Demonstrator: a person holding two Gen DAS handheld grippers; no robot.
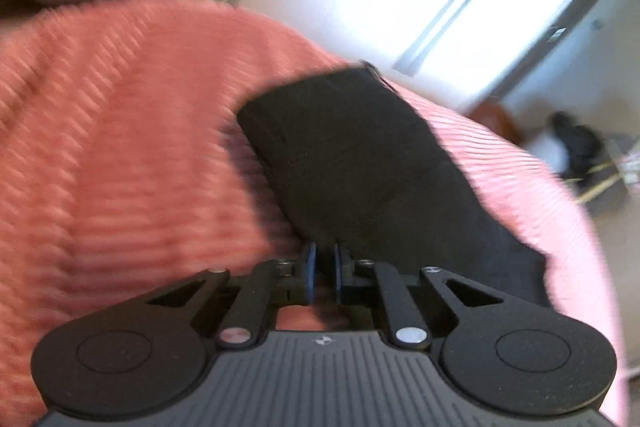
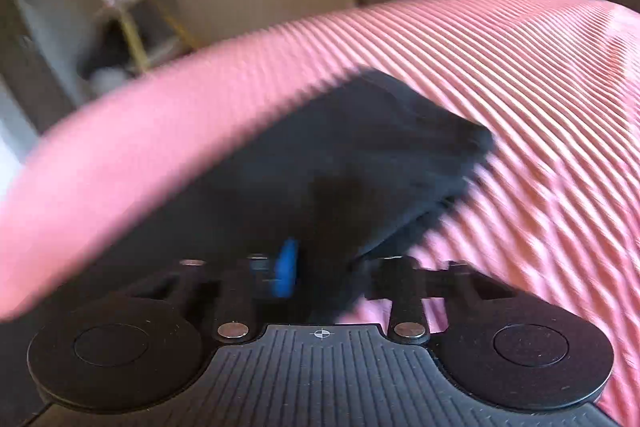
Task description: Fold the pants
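Big pink ribbed bed cover (image 1: 120,147), black pants (image 1: 360,163) lay folded on it, left hand-held gripper (image 1: 324,267) pinched shut at the pants' near edge, right hand-held gripper (image 2: 320,267) partly wide with pants cloth between its fingers

Pants (image 1: 360,163) atop bedspread (image 1: 120,131)

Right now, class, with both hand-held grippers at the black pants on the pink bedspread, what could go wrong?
1. The left hand-held gripper is shut at the edge of the pants; a thin pinch may slip.
2. Cloth hides one side of the right hand-held gripper, so its hold is uncertain.
3. The pants lie near the edge of the bedspread and might slide off.
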